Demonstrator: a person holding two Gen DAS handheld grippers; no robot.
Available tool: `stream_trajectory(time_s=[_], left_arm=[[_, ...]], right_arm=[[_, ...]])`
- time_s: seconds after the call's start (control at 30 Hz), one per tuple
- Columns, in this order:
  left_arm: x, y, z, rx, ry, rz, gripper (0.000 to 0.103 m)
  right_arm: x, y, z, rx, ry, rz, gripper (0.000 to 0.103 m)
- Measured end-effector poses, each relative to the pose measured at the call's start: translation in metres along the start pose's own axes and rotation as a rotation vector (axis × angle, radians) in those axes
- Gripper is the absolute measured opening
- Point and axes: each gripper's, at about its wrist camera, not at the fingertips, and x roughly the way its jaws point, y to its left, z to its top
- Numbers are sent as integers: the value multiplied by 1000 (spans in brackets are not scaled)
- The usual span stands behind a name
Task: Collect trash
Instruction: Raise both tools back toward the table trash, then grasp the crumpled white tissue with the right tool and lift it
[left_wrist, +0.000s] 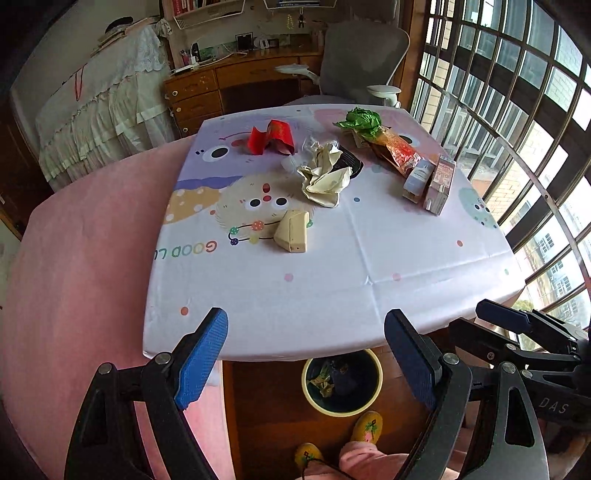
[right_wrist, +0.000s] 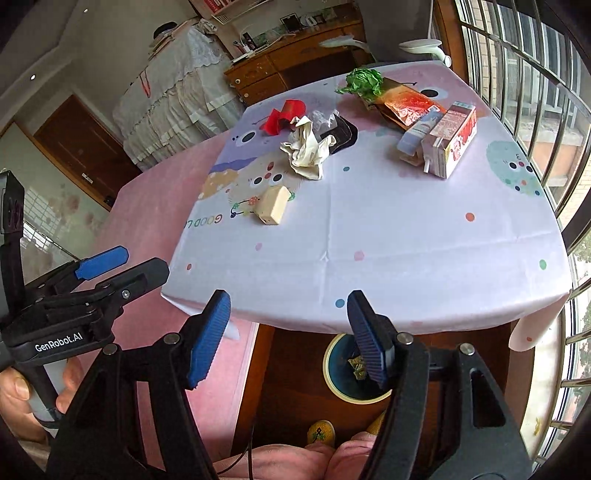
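Tablecloth (left_wrist: 332, 258) reads "GOOD"; left tool (left_wrist: 306, 354), labelled "GenRobot.AI", and right tool (right_wrist: 288, 332) gape empty.

The left hand-held gripper (left_wrist: 306, 354) is hanging with its two blue-padded fingers (left_wrist: 201, 360) spread wide apart and nothing between them. The right hand-held gripper (right_wrist: 288, 336) is likewise standing wide open and gripping nothing, its ribbed blue pads (right_wrist: 208, 338) facing each other across the gap. Both are pointing forward and slightly downward, side by side at a similar height, each showing at the edge of the other's view. A hand (right_wrist: 22, 398) is wrapping around the left gripper's handle, thumb and fingers curled about the grip. Pink-clad legs (right_wrist: 295, 461) and yellow slippers (left_wrist: 367, 426) are showing below.
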Motion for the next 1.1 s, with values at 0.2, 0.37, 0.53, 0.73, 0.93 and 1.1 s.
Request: stream_trajectory(time_s=[0.2,0.37,0.53,0.73,0.93,1.1], left_arm=[[-19,6,28,-57,-35,11,88],[-23,19,51,-82,-44,21,88],[-7,39,79,-80,-47,19,88],[52,65,130,-6,-17,-27,88],[128,91,191,105,32,-94,86],[189,104,228,177,76,-138,85]], right_arm=[[6,9,39,-58,-9,17,64],[24,12,73,-42,-17,21,64],[55,11,106,-16,-12,-6,66],[115,-2,147,100,10,-77,68],[191,-18,185,249,55,-145,68],[247,-32,208,341,78,-209,68]])
